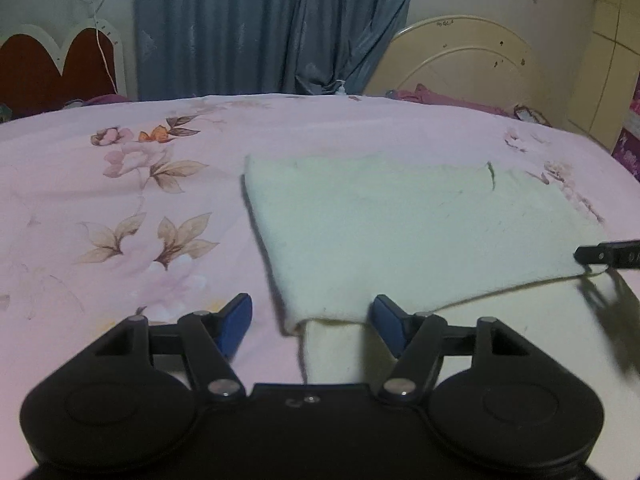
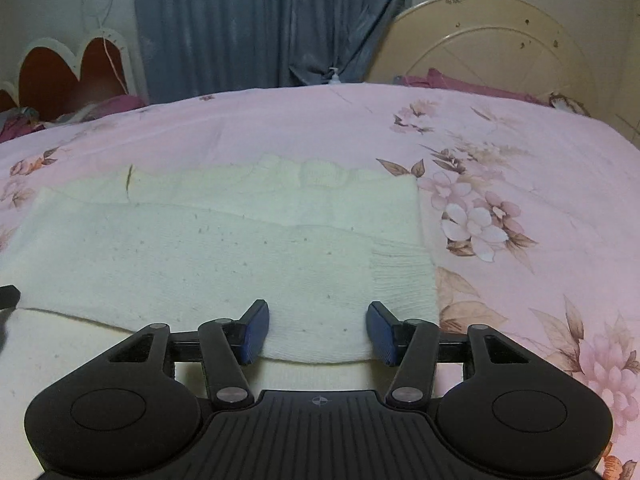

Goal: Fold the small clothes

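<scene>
A cream knitted garment (image 1: pixel 400 232) lies flat on the pink floral bedspread (image 1: pixel 120 200), with its upper layer folded over a lower layer near me. My left gripper (image 1: pixel 312 328) is open just above the garment's near left corner, holding nothing. In the right wrist view the same garment (image 2: pixel 224 248) spreads to the left, with a ribbed band at its right edge. My right gripper (image 2: pixel 318 332) is open, its blue pads either side of the near folded edge by the right corner. The right gripper's tip (image 1: pixel 608 256) shows at the right edge of the left wrist view.
The bedspread (image 2: pixel 520 200) extends to the right and far side. Behind it hang blue curtains (image 1: pixel 256 28), with a red heart-shaped headboard (image 1: pixel 60 64) at left and a cream headboard (image 1: pixel 460 56) at right. Purple cloth (image 1: pixel 440 100) lies at the bed's far edge.
</scene>
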